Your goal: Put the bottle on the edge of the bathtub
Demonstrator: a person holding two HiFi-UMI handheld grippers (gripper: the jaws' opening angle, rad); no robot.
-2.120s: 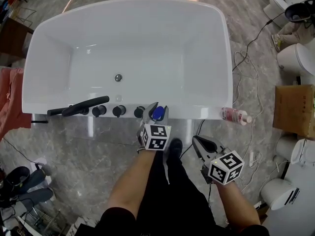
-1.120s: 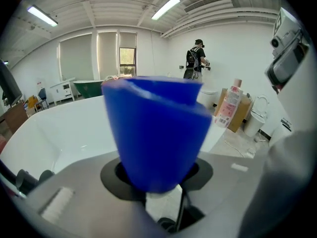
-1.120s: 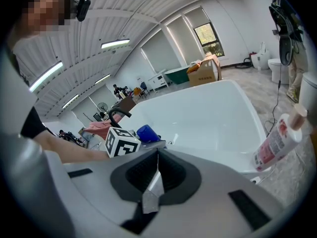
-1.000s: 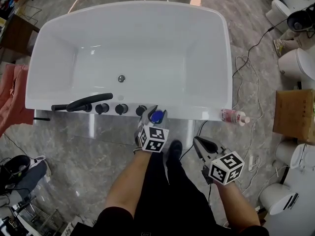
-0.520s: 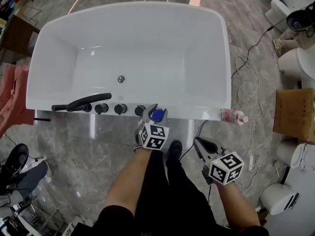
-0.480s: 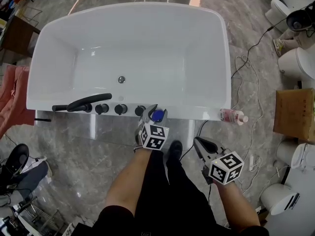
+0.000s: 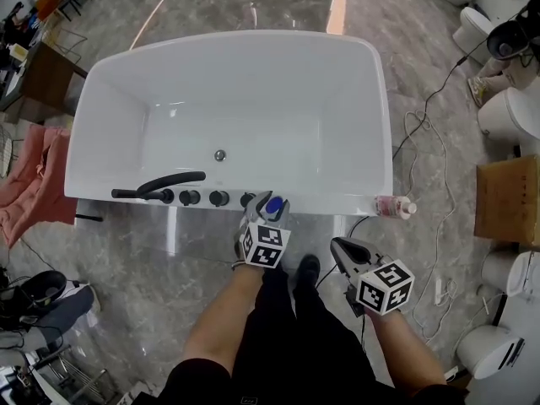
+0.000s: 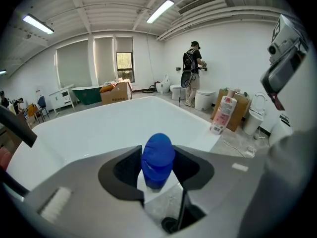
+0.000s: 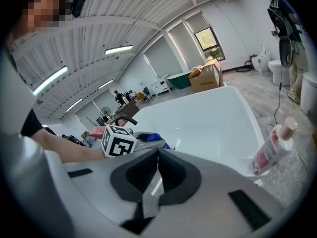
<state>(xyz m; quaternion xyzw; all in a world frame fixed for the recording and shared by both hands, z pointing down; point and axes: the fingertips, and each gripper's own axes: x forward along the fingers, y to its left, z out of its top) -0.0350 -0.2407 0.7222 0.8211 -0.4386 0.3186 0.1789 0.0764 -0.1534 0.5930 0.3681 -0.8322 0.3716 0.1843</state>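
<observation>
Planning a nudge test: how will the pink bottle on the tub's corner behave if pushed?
Likely tips rather than slides: the pink bottle stands upright, tall and slim on a small base. The bathtub rim looks glossy, so a low push might skid it. At the corner, either way it could fall off.

Bright, even lgt from ceiling tubes (image 8: 159,11); strong fisheye warp at edges.

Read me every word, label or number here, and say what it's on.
No text here can be read.
Pink bottle: label print too blurred to read.
Marker cubes: black-and-white patterns only, no letters.
Cardboard box: no legible print.
</observation>
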